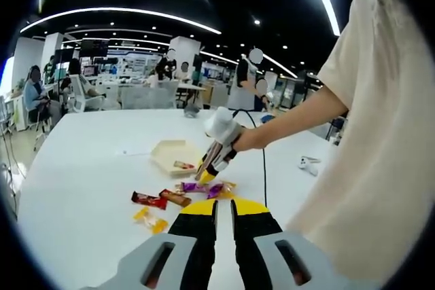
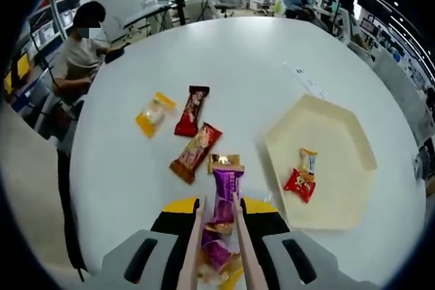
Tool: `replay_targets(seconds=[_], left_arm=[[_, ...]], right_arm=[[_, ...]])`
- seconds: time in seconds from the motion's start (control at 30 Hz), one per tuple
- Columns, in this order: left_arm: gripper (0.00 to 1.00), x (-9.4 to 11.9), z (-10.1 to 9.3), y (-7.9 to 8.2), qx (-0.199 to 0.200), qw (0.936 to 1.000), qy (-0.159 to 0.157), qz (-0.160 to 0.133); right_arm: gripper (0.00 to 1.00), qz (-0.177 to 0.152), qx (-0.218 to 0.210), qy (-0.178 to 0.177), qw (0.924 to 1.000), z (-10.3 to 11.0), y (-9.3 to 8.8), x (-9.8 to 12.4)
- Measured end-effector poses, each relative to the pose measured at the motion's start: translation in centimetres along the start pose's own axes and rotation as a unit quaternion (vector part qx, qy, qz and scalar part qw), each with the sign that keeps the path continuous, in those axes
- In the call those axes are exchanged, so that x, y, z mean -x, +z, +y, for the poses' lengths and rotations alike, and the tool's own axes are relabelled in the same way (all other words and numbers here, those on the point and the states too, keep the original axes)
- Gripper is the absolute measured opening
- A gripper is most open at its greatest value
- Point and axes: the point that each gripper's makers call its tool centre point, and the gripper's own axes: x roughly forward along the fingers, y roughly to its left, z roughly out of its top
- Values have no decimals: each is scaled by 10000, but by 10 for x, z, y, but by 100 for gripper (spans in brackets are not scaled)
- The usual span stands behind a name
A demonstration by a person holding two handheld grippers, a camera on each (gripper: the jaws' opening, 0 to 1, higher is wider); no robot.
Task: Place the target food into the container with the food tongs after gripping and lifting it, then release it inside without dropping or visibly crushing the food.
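A purple-wrapped snack [image 2: 228,191] is pinched between the tips of beige food tongs [image 2: 192,246], just above the white table. My right gripper [image 2: 219,203] is shut on the tongs. A cream hexagonal tray [image 2: 340,134] lies to the right of it, with a red snack [image 2: 299,185] and an orange-and-white one [image 2: 308,161] inside. In the left gripper view the right gripper [image 1: 216,161], in a person's hand, points down at the snacks beside the tray [image 1: 166,151]. My left gripper [image 1: 224,202] hovers nearer, its jaws almost together with nothing between them.
Loose on the table lie a yellow snack [image 2: 154,113], a dark red bar [image 2: 192,110], a brown-red bar [image 2: 197,152] and a gold packet [image 2: 223,161]. A black cable [image 1: 264,168] crosses the table. The person's body stands at the right; seated people are beyond the table.
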Motion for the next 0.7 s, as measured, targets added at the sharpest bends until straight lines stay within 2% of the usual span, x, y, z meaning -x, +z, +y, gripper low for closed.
replay_targets(seconds=[0.37,0.7], left_arm=[[18,-1,5,-4,-8,9999,86,63],[43,0,12,-6,23,9997,257,44]], right_arm=[[23,15,-20,8,10000,-2,1,-4],[23,78,-13,-22,10000,-4,1,-7]])
